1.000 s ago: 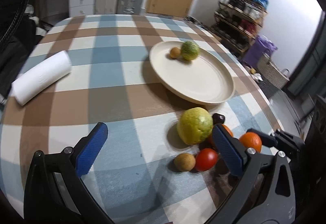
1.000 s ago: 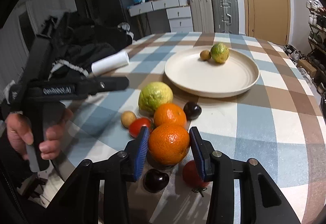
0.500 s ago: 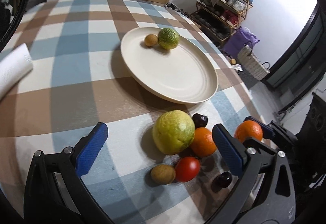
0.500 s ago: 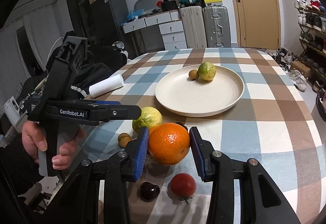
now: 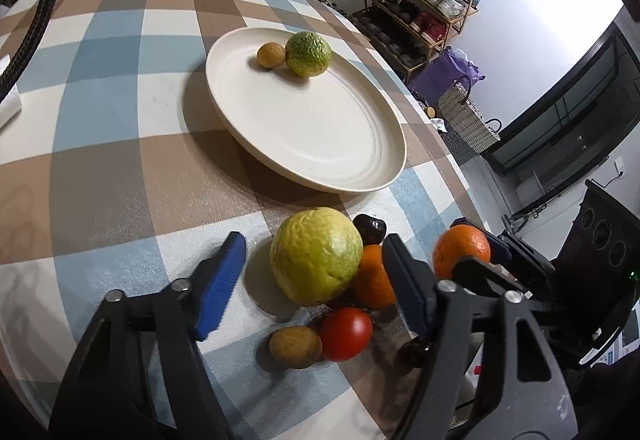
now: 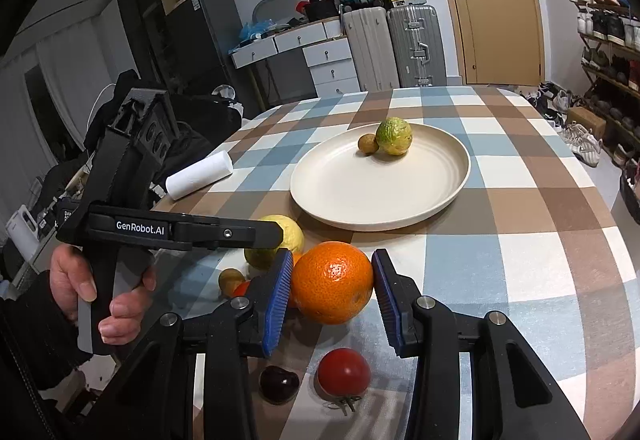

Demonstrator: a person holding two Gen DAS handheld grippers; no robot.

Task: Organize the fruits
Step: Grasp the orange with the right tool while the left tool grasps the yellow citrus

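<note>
My right gripper (image 6: 332, 288) is shut on an orange (image 6: 332, 282) and holds it above the table; the held orange also shows in the left wrist view (image 5: 461, 248). My left gripper (image 5: 316, 280) is open, its jaws on either side of a big yellow-green citrus (image 5: 316, 262). Beside that citrus lie a second orange (image 5: 372, 276), a tomato (image 5: 346, 332), a small brown fruit (image 5: 295, 346) and a dark plum (image 5: 370, 228). A cream plate (image 5: 320, 136) holds a green citrus (image 5: 308, 53) and a small brown fruit (image 5: 271, 55).
The checked tablecloth (image 6: 500, 252) covers a round table. A white paper roll (image 6: 199, 175) lies at the left. Another tomato (image 6: 344, 371) and a dark plum (image 6: 279, 384) lie under my right gripper. Suitcases, drawers and a shoe rack stand behind.
My right gripper has lifted the orange off the table. My left gripper has moved forward and right, and now straddles the big yellow-green citrus.
</note>
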